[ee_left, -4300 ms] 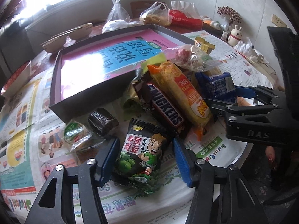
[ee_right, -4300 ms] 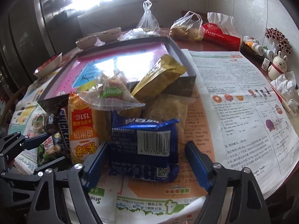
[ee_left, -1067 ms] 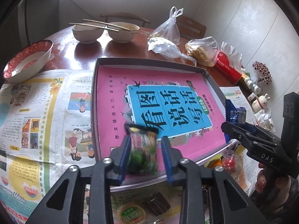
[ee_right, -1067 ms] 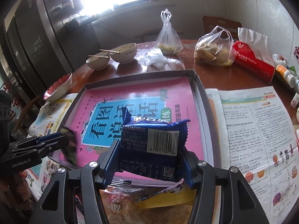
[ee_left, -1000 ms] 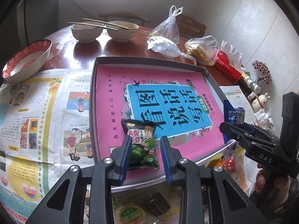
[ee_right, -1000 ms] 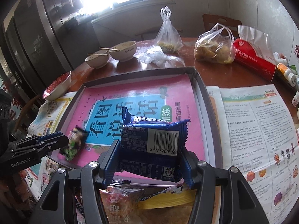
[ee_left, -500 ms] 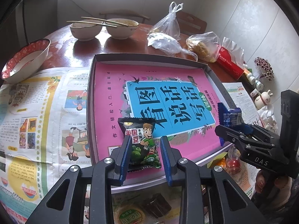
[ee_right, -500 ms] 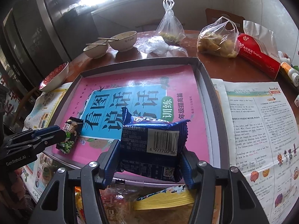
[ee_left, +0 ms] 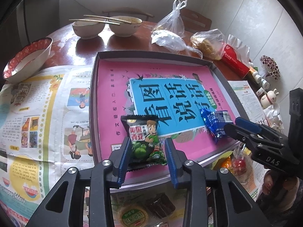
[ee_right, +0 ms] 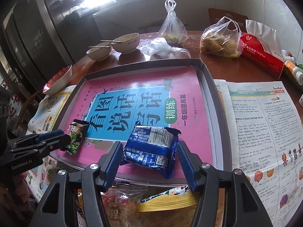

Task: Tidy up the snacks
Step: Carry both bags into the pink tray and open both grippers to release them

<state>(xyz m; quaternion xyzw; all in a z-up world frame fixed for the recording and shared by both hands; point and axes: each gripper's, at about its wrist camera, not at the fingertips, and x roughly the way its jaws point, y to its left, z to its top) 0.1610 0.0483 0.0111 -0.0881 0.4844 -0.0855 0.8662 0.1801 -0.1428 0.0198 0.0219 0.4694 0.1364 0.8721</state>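
Observation:
A grey tray (ee_left: 94, 79) (ee_right: 212, 83) lined with a pink and blue booklet lies on the table. A black and green pea snack packet (ee_left: 144, 141) lies on the tray's near left part, between the open jaws of my left gripper (ee_left: 147, 160); it also shows in the right wrist view (ee_right: 75, 137). A blue snack packet (ee_right: 151, 147) lies tilted on the tray's near right part, between the open jaws of my right gripper (ee_right: 148, 159); it also shows in the left wrist view (ee_left: 215, 123).
More snacks lie in front of the tray: a yellow packet (ee_right: 170, 198), a clear red-filled bag (ee_left: 239, 159), a brown sweet (ee_left: 161, 207). Bowls (ee_left: 123, 26), a red-rimmed bowl (ee_left: 26, 60), plastic bags (ee_right: 219, 37) and a red tissue pack (ee_right: 261, 54) stand behind. Newspaper (ee_right: 265, 132) covers the table.
Both grippers have opened and let go of their packets. The green pea packet and the blue packet now rest on the tray; the blue one has tipped over to the side.

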